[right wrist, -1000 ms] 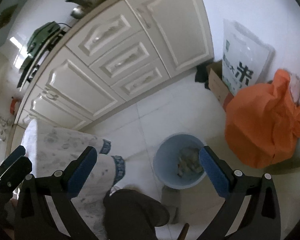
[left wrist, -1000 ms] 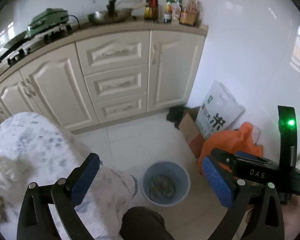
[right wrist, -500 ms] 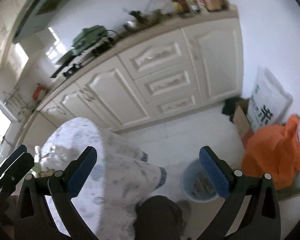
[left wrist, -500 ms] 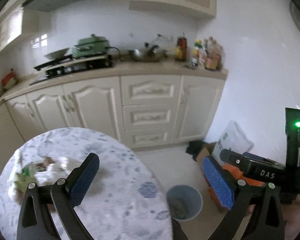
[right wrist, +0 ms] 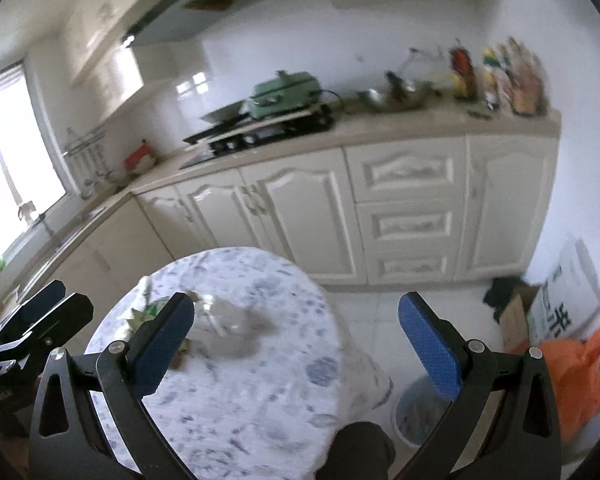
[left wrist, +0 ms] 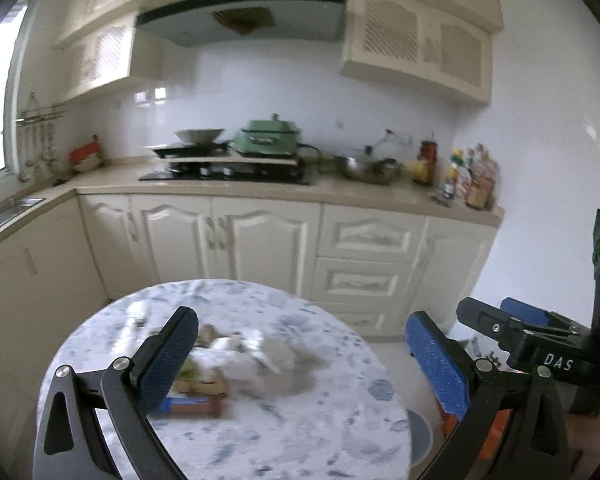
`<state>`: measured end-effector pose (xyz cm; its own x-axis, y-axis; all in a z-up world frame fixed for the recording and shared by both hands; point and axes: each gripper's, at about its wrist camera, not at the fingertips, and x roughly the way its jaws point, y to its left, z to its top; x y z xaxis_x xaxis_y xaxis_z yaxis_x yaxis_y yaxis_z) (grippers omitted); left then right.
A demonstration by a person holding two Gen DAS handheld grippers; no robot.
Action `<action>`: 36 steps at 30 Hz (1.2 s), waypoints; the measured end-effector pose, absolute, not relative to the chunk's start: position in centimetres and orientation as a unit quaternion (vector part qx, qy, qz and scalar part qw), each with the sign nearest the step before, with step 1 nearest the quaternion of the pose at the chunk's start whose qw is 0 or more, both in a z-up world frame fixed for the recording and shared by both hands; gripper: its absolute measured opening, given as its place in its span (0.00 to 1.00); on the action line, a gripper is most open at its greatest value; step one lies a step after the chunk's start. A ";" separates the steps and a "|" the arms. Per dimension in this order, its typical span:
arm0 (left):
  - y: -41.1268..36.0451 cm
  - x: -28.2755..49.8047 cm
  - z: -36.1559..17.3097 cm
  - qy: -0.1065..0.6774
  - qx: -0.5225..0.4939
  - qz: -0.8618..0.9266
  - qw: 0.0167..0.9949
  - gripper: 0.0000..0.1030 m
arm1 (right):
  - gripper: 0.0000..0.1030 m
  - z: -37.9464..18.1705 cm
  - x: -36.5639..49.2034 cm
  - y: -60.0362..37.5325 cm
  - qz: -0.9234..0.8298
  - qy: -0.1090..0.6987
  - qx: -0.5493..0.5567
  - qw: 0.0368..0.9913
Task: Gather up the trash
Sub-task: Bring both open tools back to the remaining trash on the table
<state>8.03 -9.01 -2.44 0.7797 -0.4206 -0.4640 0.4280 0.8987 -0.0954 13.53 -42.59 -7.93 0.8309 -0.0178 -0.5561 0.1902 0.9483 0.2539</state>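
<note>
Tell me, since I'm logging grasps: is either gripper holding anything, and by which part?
Nothing is held. The left gripper and right gripper are both open and empty above the table.

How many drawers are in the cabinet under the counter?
3, stacked in one column right of the double doors: top drawer, middle drawer, bottom drawer. Others may sit out of view.
</note>
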 end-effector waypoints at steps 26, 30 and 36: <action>2.6 1.5 -4.3 0.260 -0.054 -0.083 0.960 0.99 | 1.00 -8.8 16.7 -29.7 0.054 0.296 0.035 0.953; 3.1 3.6 -5.2 0.288 -0.060 -0.068 0.953 0.99 | 1.00 -11.6 18.4 -28.5 0.071 0.333 0.029 0.940; 3.6 7.9 -7.0 0.329 -0.068 -0.056 0.940 0.99 | 1.00 -15.5 21.2 -27.5 0.078 0.379 0.031 0.922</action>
<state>7.86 3.58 -7.00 0.7777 -0.1505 -0.6103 0.0607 0.9844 -0.1653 21.17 -27.47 -15.47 0.7003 0.1668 -0.6941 -0.1198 0.9860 0.1161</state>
